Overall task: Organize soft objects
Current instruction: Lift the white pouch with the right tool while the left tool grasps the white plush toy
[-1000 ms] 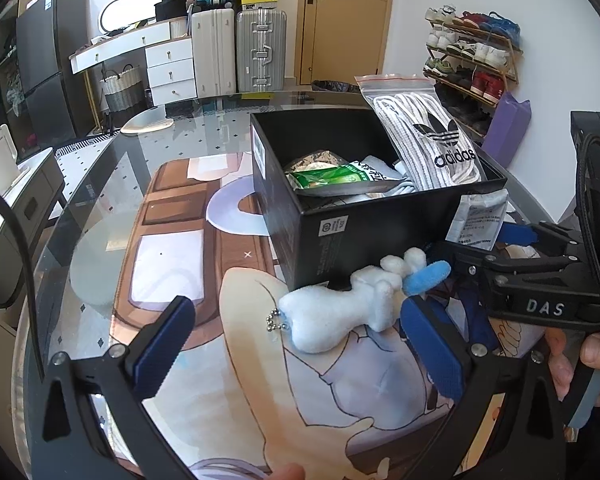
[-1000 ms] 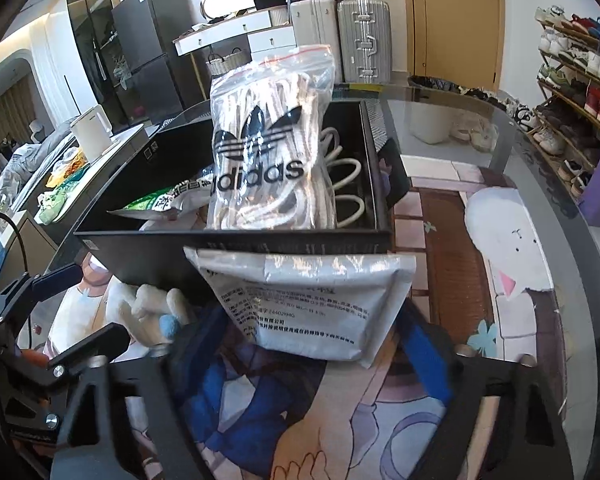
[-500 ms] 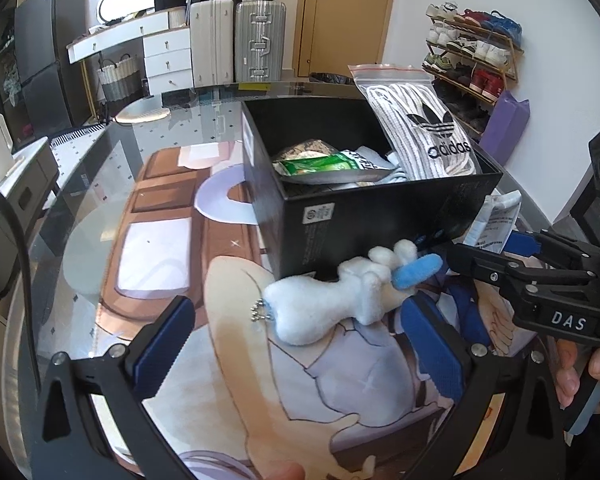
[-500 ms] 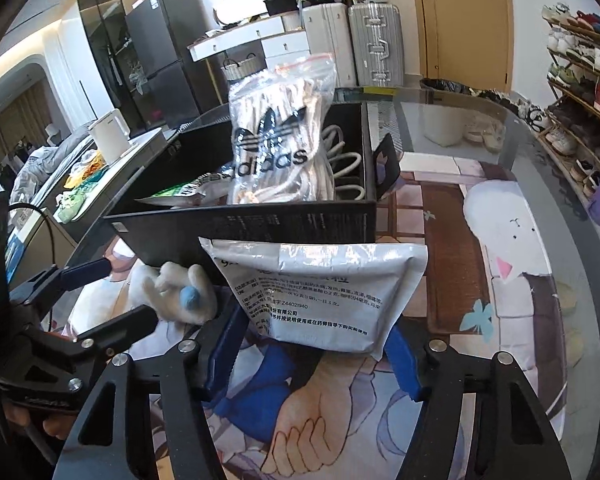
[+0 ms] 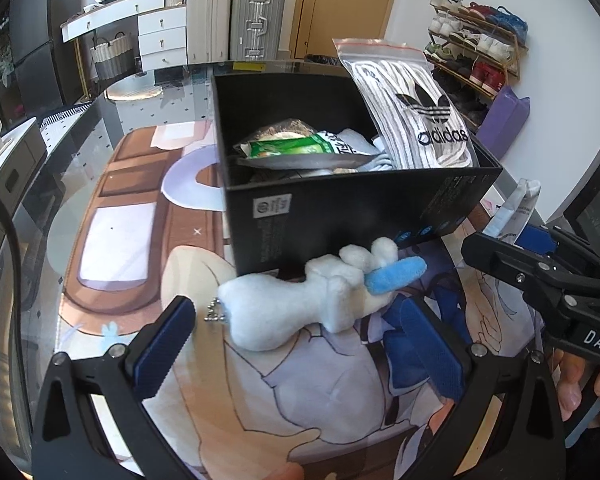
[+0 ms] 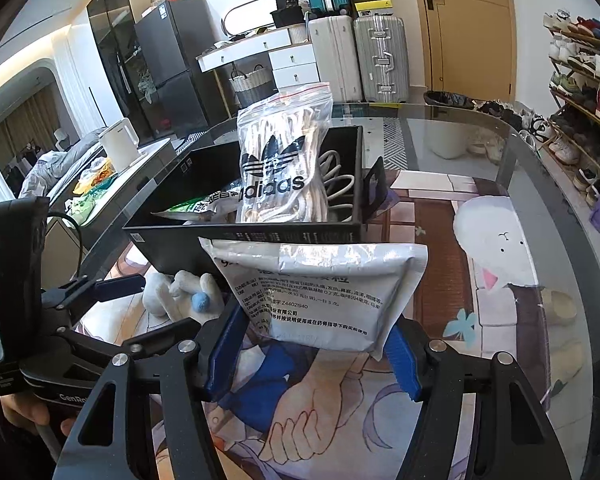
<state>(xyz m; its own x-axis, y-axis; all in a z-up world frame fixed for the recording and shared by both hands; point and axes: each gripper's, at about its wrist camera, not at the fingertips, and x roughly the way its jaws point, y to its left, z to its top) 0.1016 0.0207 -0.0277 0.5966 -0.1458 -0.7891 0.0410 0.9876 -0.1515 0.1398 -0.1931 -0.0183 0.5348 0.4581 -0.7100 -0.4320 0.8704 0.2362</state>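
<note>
Right gripper (image 6: 314, 354) clamping a white pouch (image 6: 320, 292) at 6 o'clock of the black box (image 6: 260, 242), left gripper (image 5: 300, 336) spread wide around a plush toy (image 5: 300, 300) on the mat (image 5: 132, 200)

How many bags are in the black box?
2 show: the Adidas bag stands at the right end of the box, and the green bag lies beside it. More may hide underneath. The white pouch is outside, in the right gripper.

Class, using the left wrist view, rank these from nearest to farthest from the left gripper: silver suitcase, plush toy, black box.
1. Plush toy, on the mat just ahead of the left gripper.
2. Black box, directly behind the toy.
3. Silver suitcase, against the far wall.
</note>
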